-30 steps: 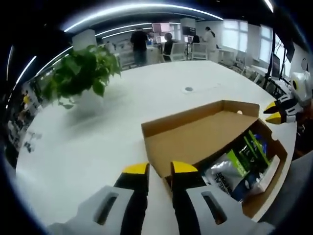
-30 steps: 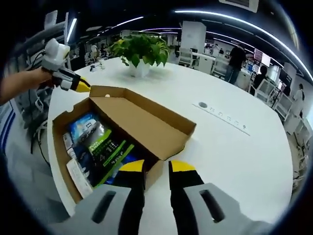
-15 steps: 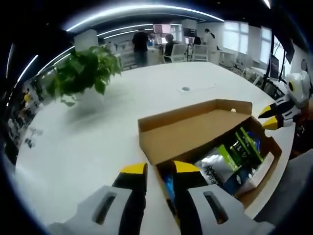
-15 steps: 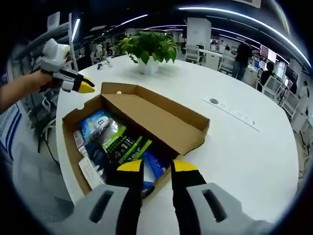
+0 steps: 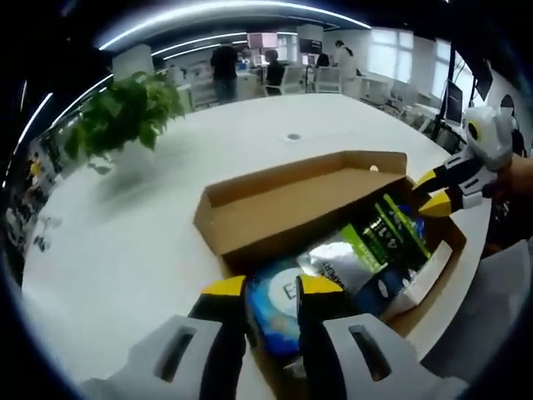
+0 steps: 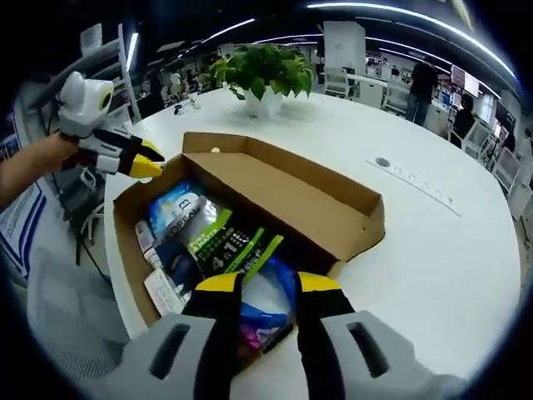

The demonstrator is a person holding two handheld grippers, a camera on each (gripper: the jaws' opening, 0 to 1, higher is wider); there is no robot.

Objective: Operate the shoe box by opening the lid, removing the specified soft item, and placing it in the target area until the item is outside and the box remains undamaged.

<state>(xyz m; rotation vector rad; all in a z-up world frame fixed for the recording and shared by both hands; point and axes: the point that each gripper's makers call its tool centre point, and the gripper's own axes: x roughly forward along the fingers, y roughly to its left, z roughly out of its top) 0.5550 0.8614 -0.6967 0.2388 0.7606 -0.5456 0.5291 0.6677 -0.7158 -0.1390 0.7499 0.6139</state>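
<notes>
An open cardboard shoe box [image 5: 250, 196] [image 6: 341, 208] lies on the white table, its lid standing back along the far side. Inside lie soft packets: a green-and-black one [image 5: 385, 237] [image 6: 229, 246], a silver one [image 5: 333, 260], a light blue pouch [image 6: 175, 207] and a blue bag [image 5: 279, 307] [image 6: 265, 293]. My left gripper [image 5: 273, 287] is open just above the blue bag at the box's near end; it also appears by the box's far left corner [image 6: 143, 160]. My right gripper [image 6: 268, 283] hovers open over the box's near rim, and it is beside the box's right corner [image 5: 431, 190].
A potted green plant [image 5: 117, 121] [image 6: 266, 71] stands further back on the table [image 5: 125, 242] [image 6: 441, 250]. A round cable port [image 5: 293, 136] [image 6: 381, 162] is set in the tabletop beyond the box. People and chairs are far behind. The table edge runs close to the box.
Both grippers have moved in over the box, so more of the packets shows. The lid has stayed open. Nothing has been taken hold of.
</notes>
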